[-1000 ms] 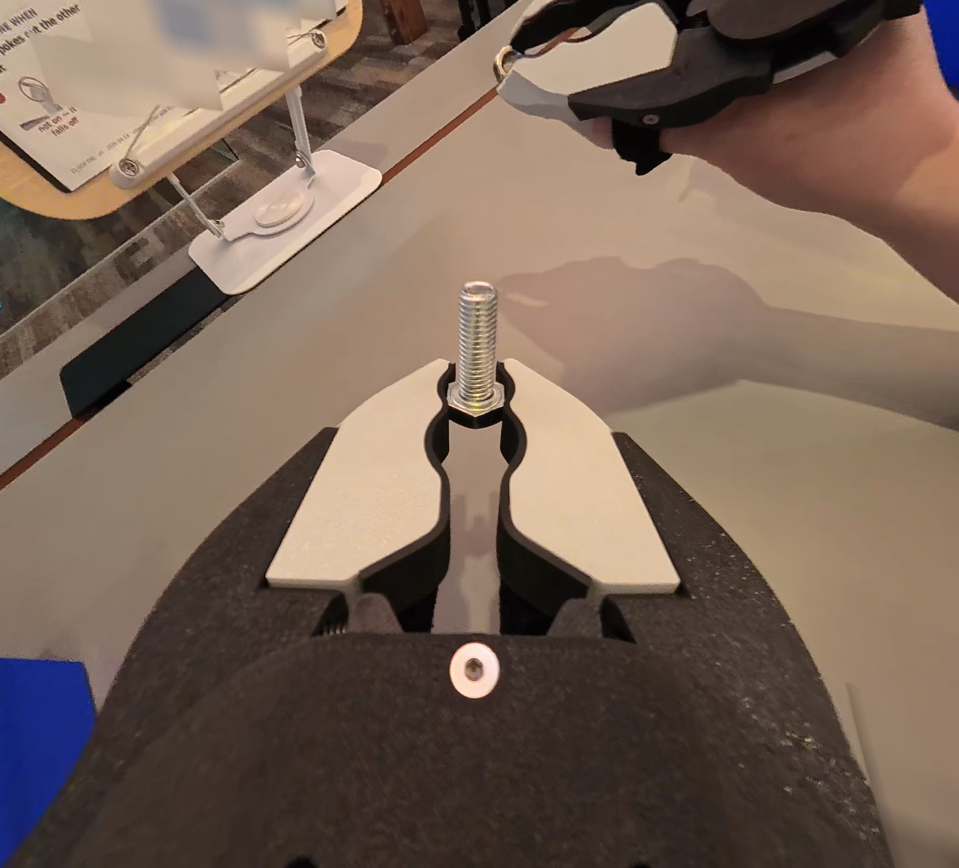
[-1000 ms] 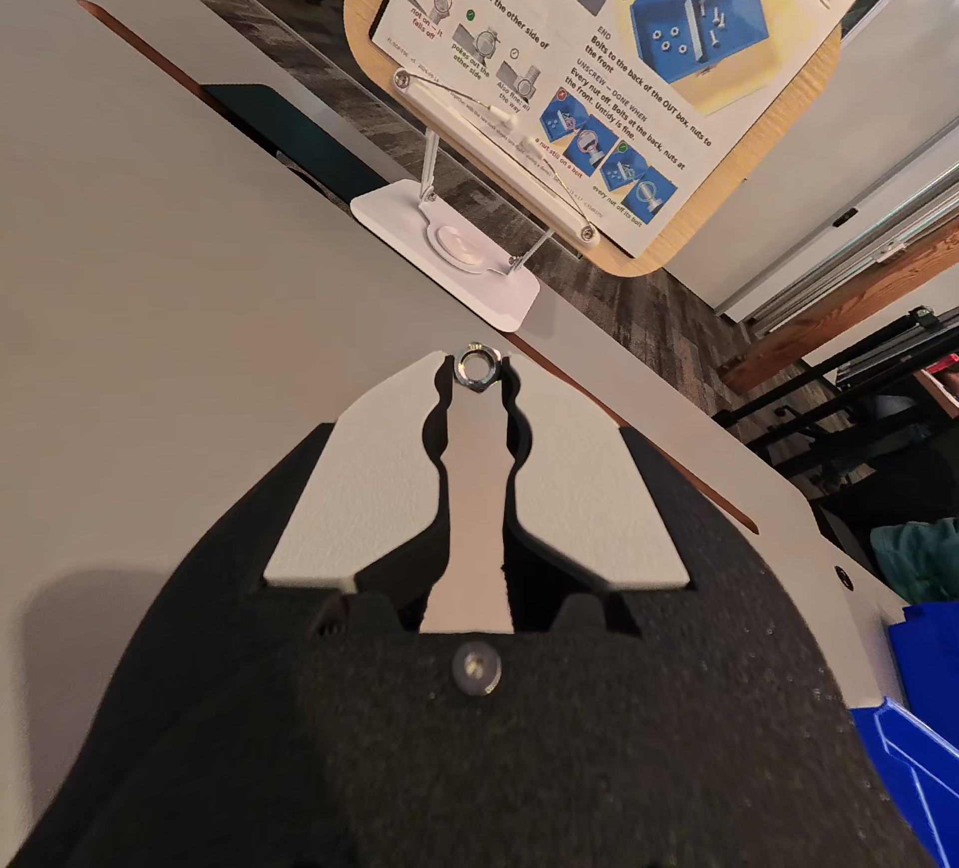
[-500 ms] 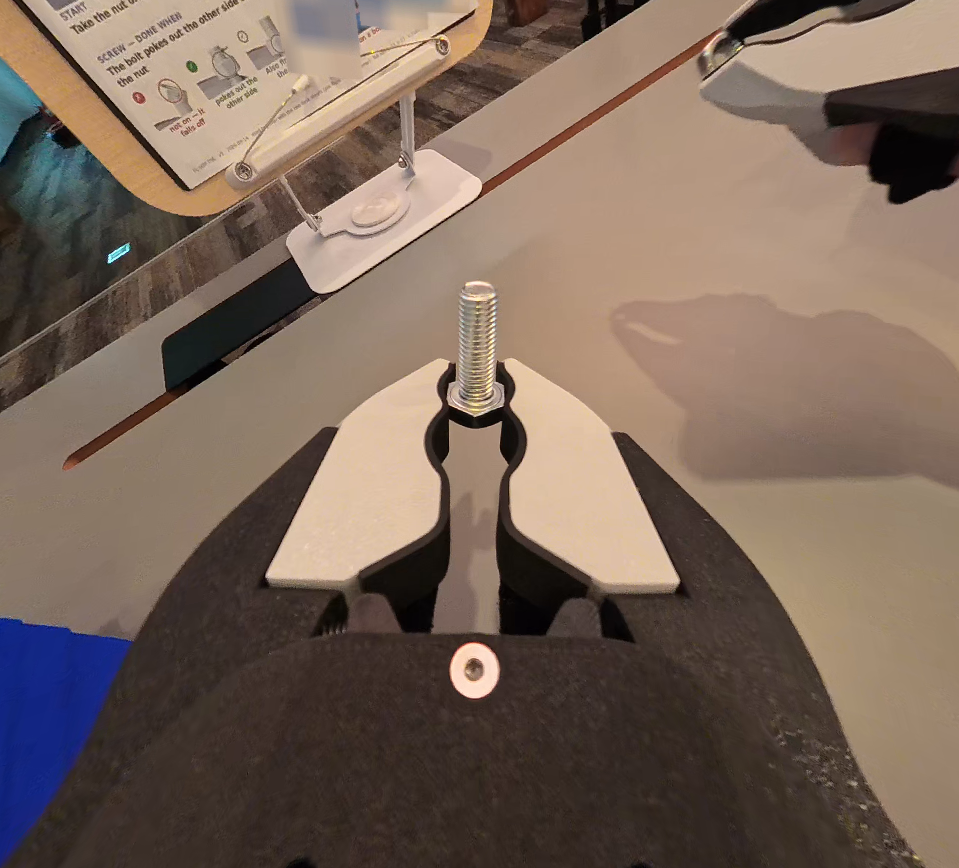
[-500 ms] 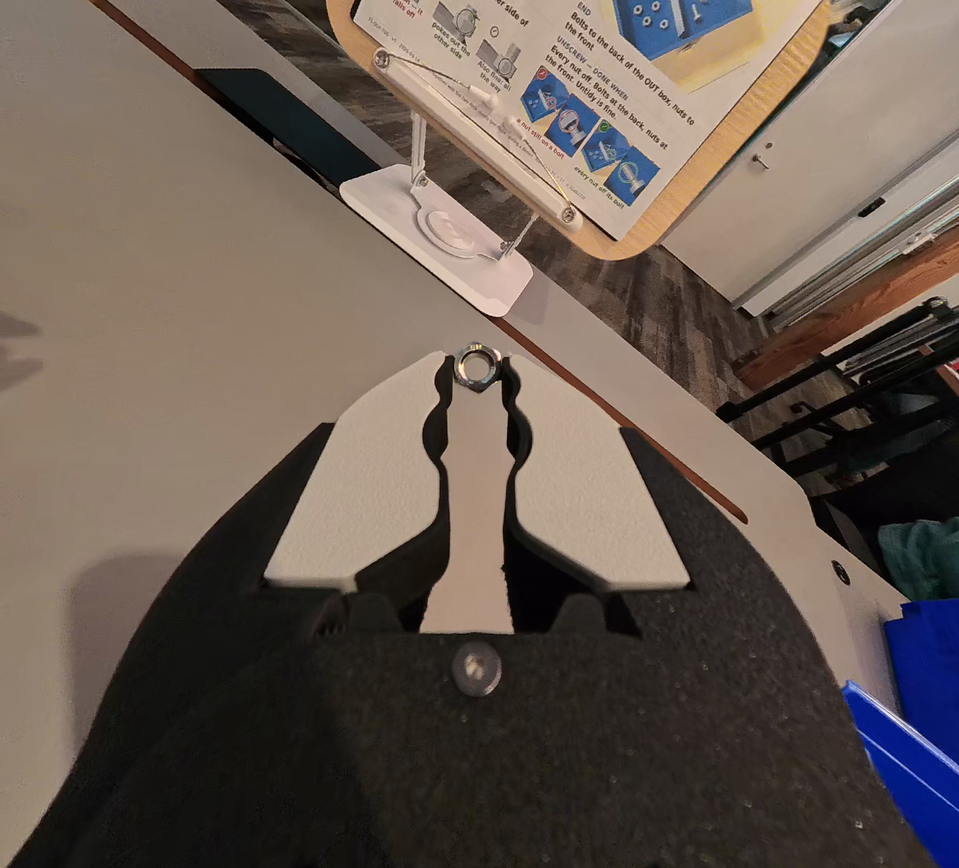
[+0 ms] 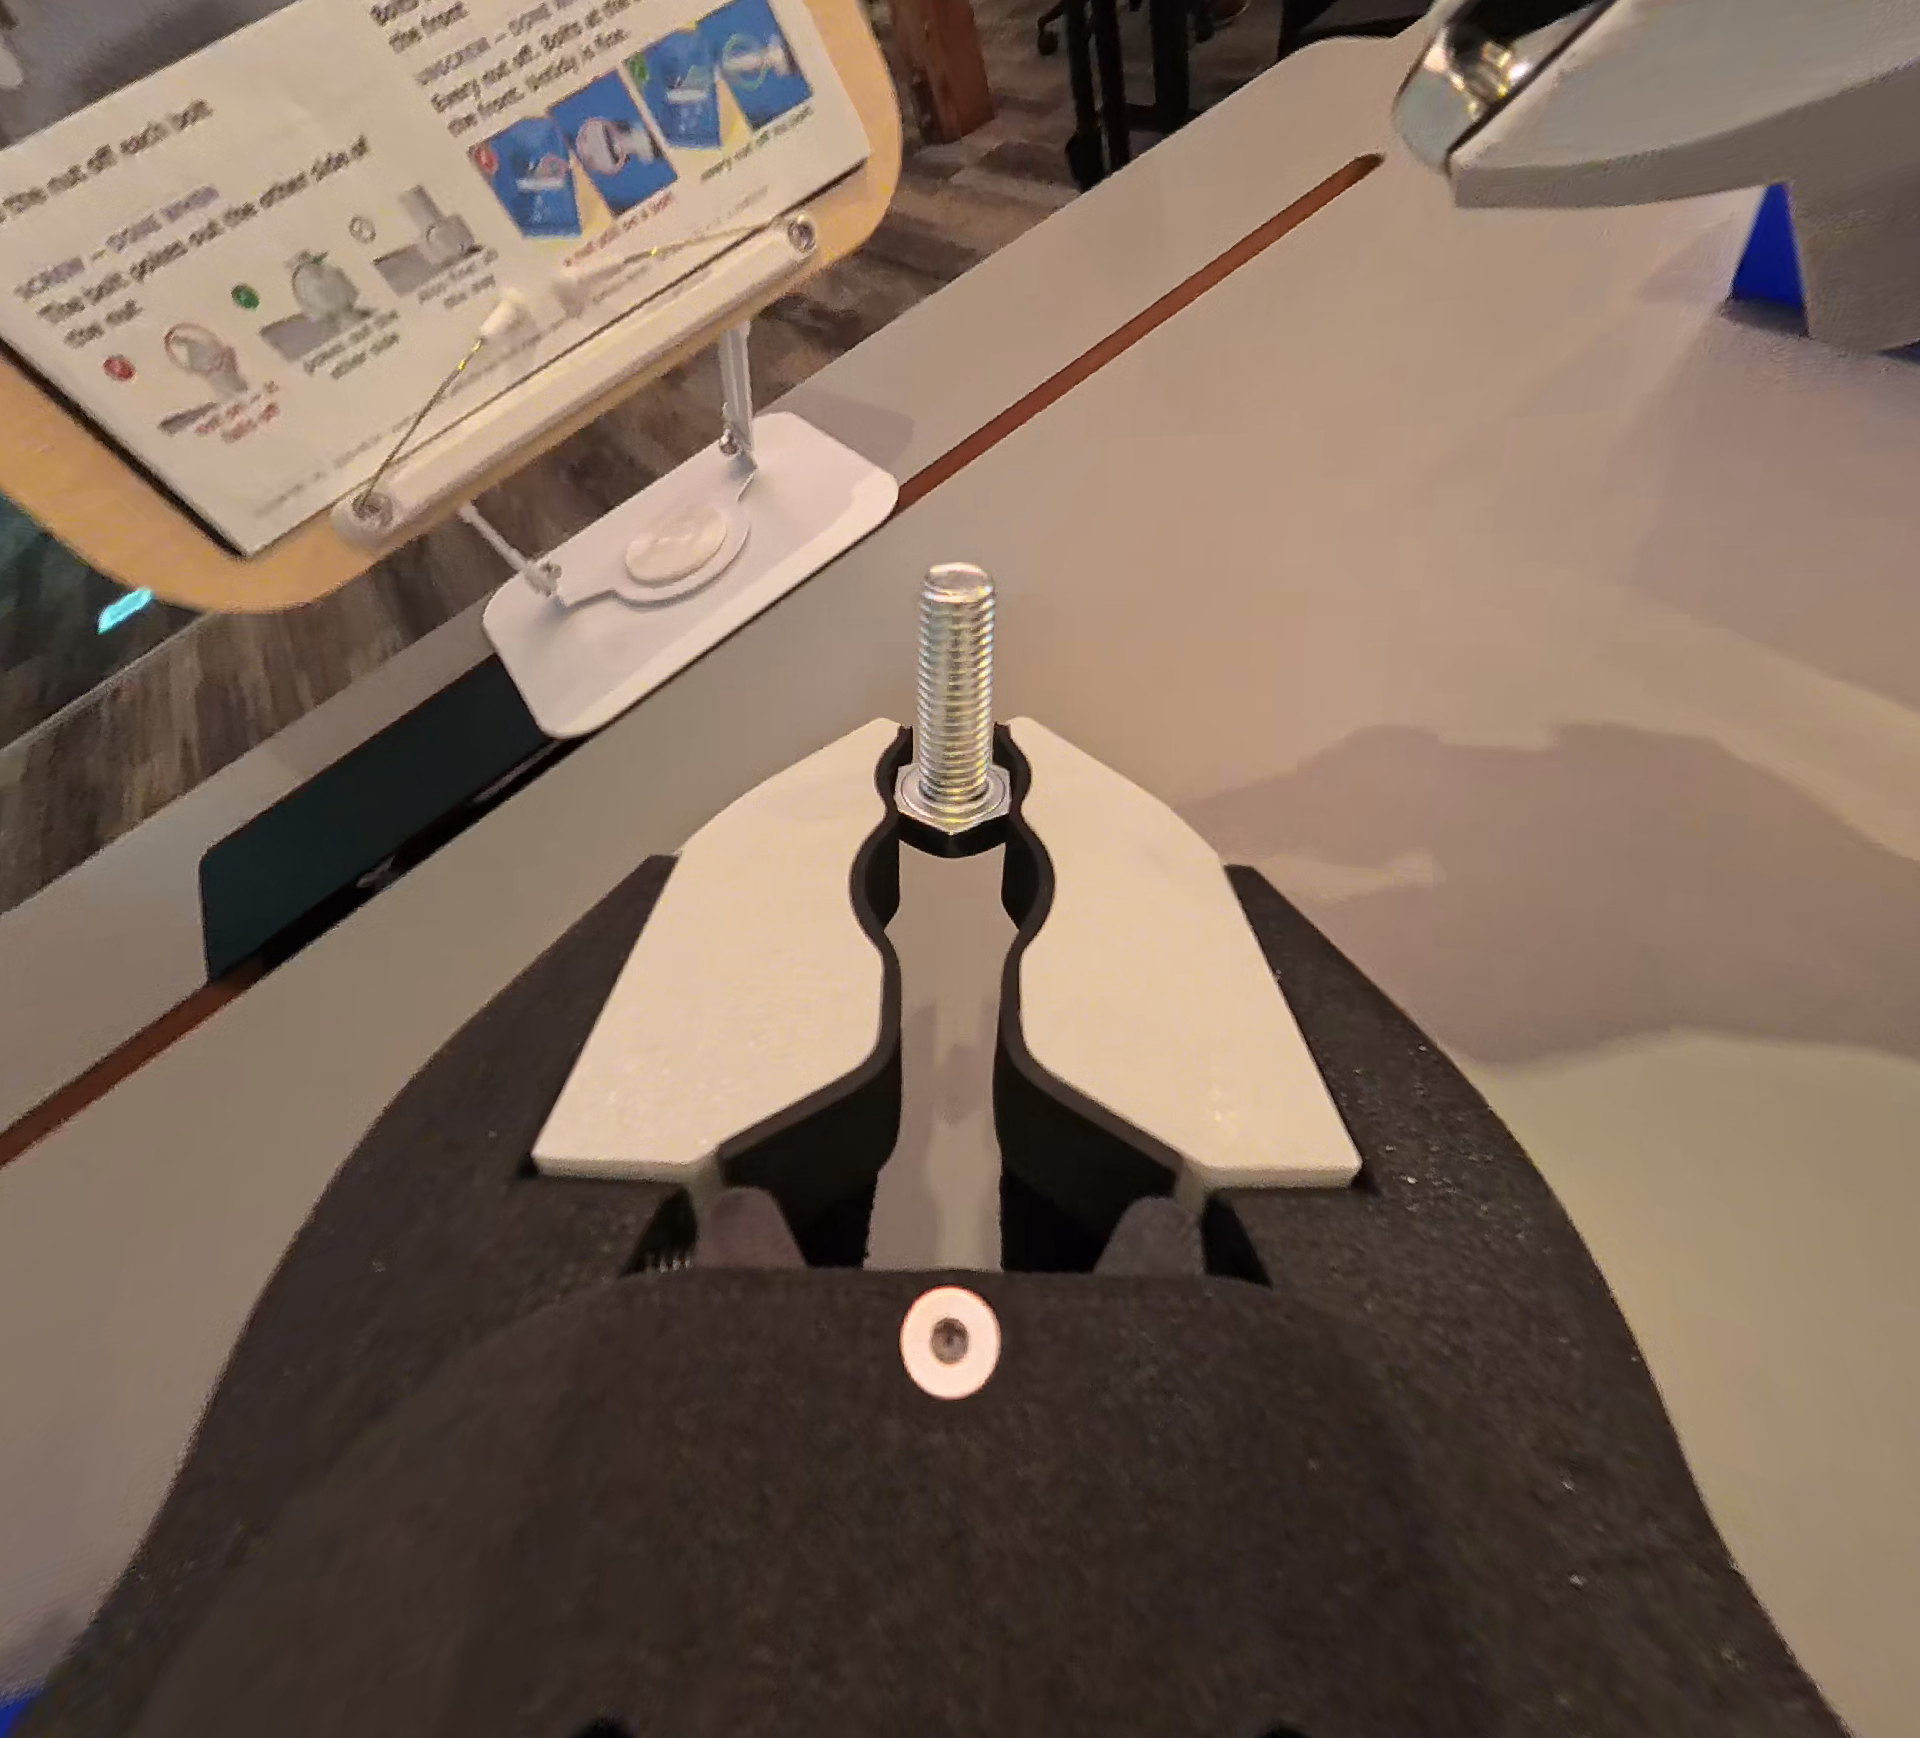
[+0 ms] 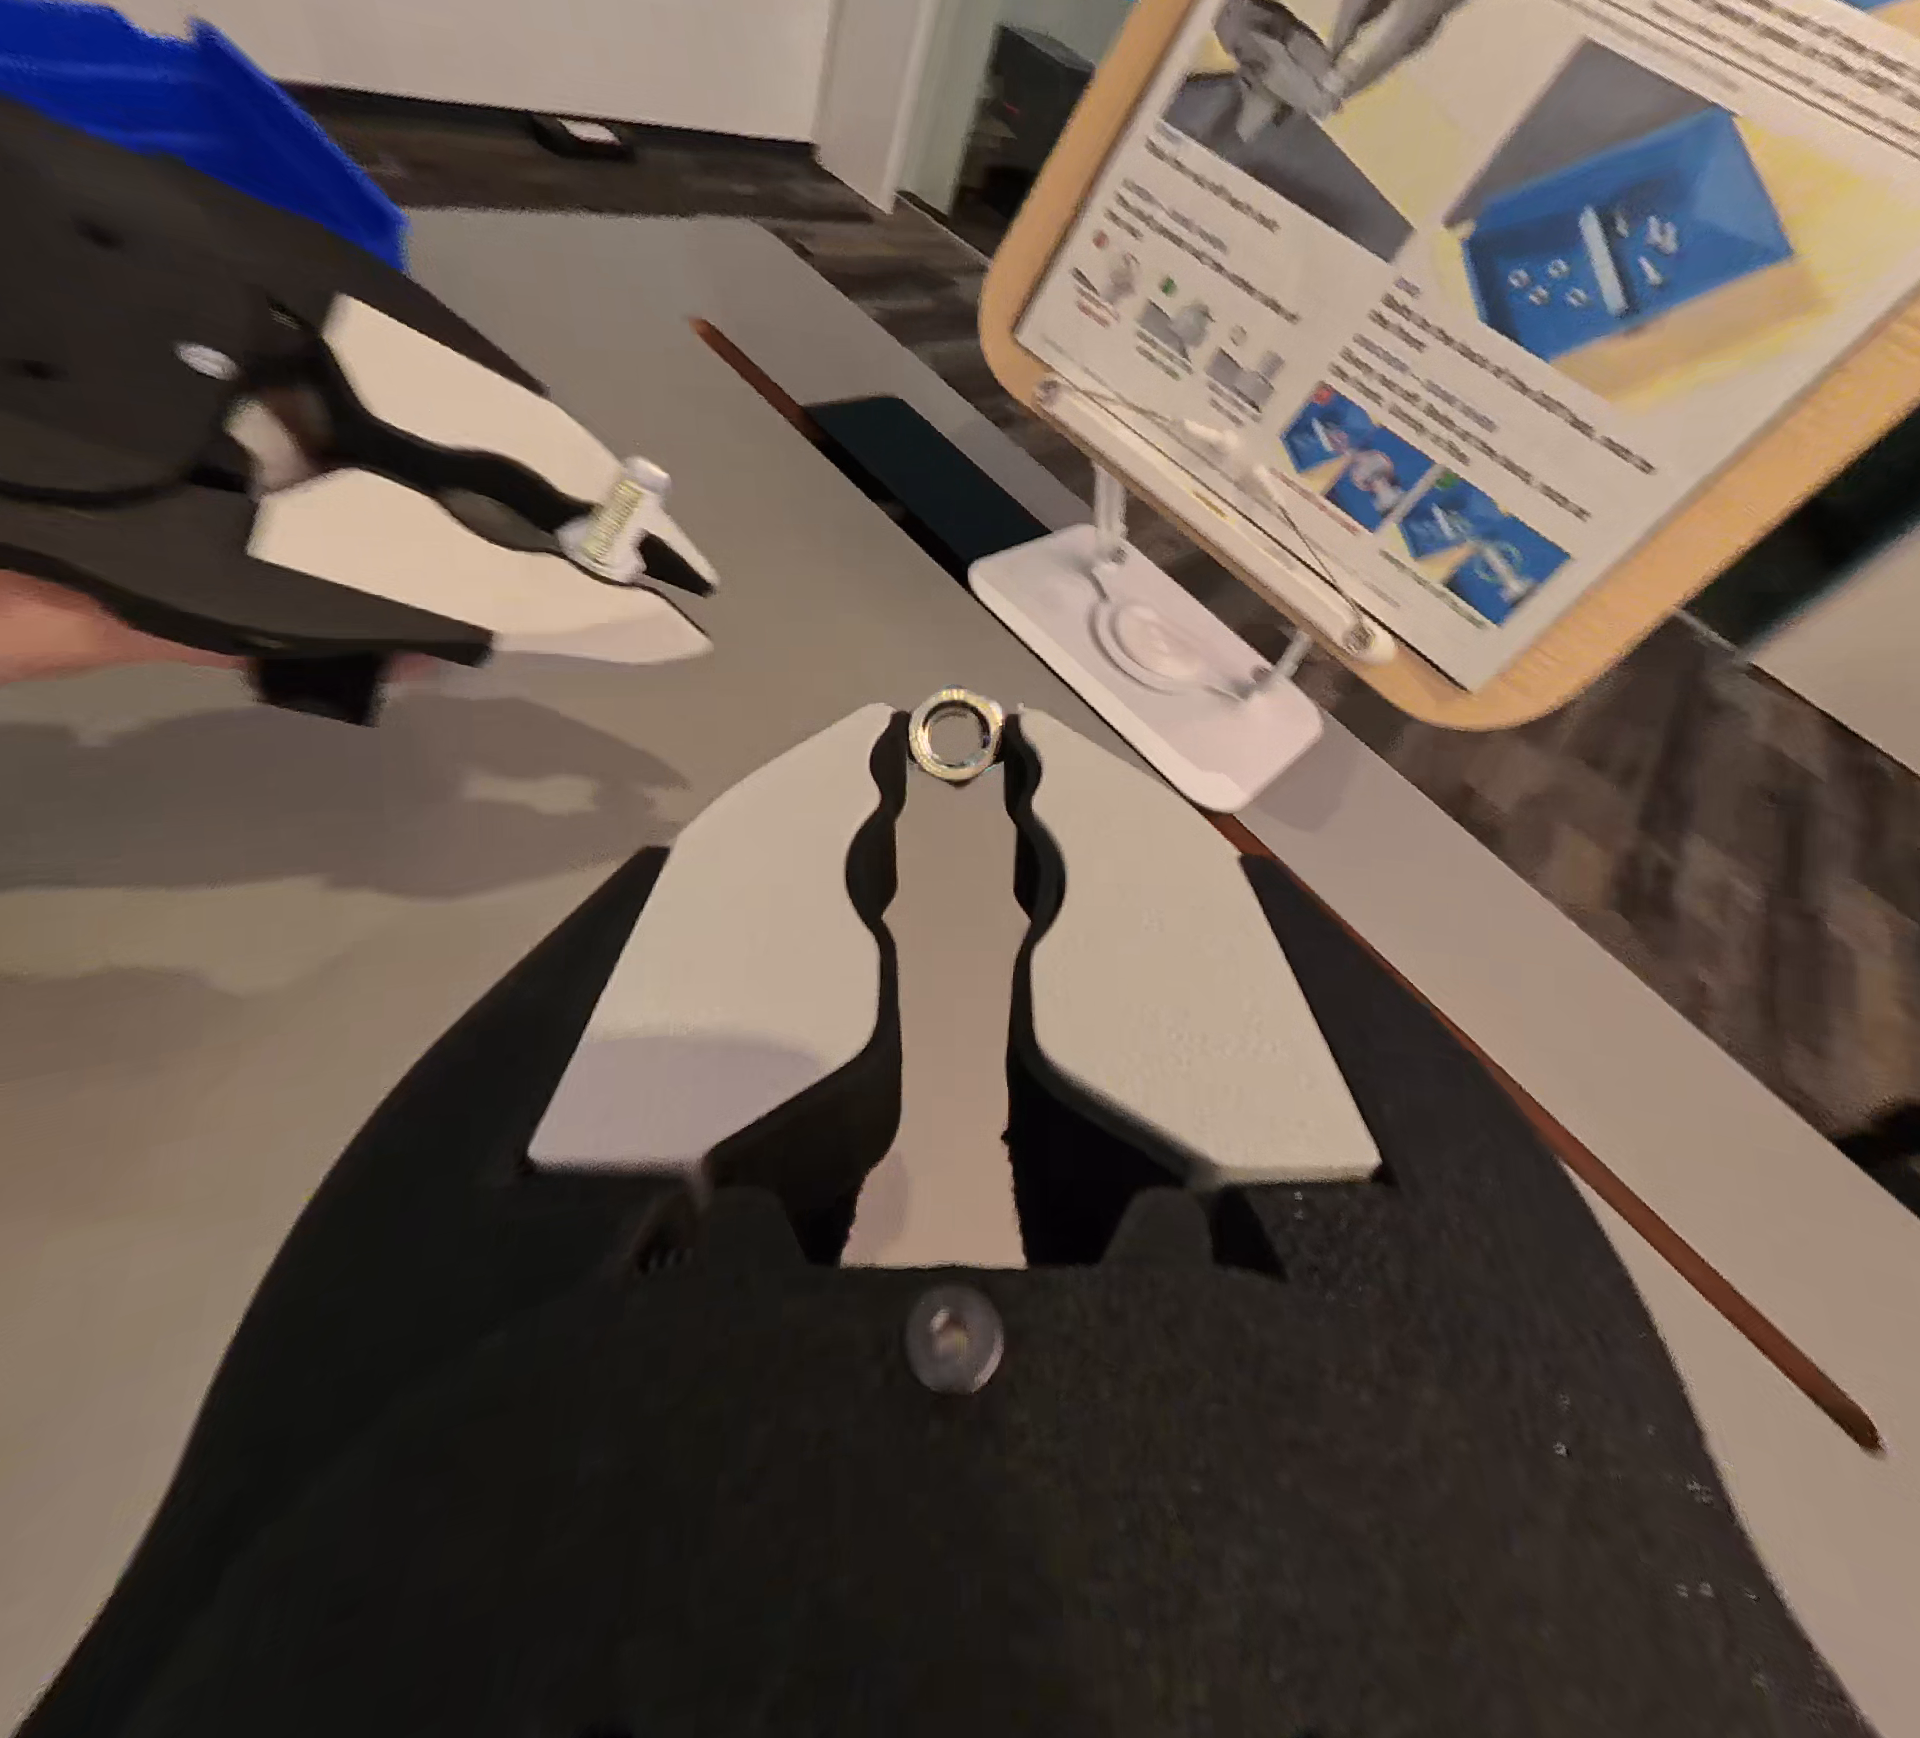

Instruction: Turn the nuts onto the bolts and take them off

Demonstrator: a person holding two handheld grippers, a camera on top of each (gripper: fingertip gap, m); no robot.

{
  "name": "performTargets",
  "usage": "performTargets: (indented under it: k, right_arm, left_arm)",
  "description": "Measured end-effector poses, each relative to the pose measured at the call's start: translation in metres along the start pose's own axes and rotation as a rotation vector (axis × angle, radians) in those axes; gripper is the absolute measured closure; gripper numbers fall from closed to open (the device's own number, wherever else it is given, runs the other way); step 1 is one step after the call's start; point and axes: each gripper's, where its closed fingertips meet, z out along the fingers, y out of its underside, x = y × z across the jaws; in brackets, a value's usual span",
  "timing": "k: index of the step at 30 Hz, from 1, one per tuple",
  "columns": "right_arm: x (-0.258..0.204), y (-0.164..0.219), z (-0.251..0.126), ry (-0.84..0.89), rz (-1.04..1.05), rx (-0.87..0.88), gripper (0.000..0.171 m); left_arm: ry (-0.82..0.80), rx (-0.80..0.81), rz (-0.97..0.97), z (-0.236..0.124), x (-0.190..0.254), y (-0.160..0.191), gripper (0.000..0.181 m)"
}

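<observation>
Grey table (image 5: 1455, 545), left claw (image 5: 954, 753) gripping bolt (image 5: 954, 680), right claw (image 6: 954, 732) gripping nut (image 6: 954, 741)

The left gripper (image 5: 956, 753) pinches a threaded bolt (image 5: 956, 680) upright by its head above the grey tabletop (image 5: 1455, 545); what may be a nut (image 5: 1455, 78) glints top right.

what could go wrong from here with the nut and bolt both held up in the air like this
1. The right gripper pinches the nut only at its very fingertips, so a bump against the bolt could knock it loose.
2. The left gripper holds the bolt by its head alone; side pressure may tilt it.
3. Misaligned axes could cross-thread.
</observation>
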Motion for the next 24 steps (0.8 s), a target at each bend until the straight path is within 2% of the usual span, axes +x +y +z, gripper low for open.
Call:
performTargets:
  k: [7, 11, 15, 17, 20, 24]
  right_arm:
    - [-0.019, -0.052, -0.009, -0.35, 0.091, 0.153, 0.154]
    - [-0.026, -0.062, -0.004, -0.441, 0.055, 0.172, 0.154]
    - [-0.039, -0.063, -0.001, -0.543, 0.038, 0.17, 0.154]
    - [-0.047, -0.056, 0.0, -0.579, 0.007, 0.135, 0.154]
    - [-0.051, -0.045, 0.004, -0.587, -0.024, 0.09, 0.154]
    - [-0.055, -0.045, 0.003, -0.6, -0.027, 0.1, 0.154]
  left_arm:
    - [0.21, 0.087, 0.06, 0.012, 0.013, -0.026, 0.167]
    - [0.416, 0.132, 0.048, 0.003, 0.03, -0.034, 0.167]
    - [0.512, 0.083, 0.074, 0.0, 0.037, -0.028, 0.167]
    - [0.519, 0.088, 0.099, -0.002, 0.037, -0.025, 0.167]
    - [0.636, 0.128, 0.067, -0.016, 0.048, -0.03, 0.167]
    - [0.628, 0.129, 0.113, -0.024, 0.049, -0.025, 0.167]
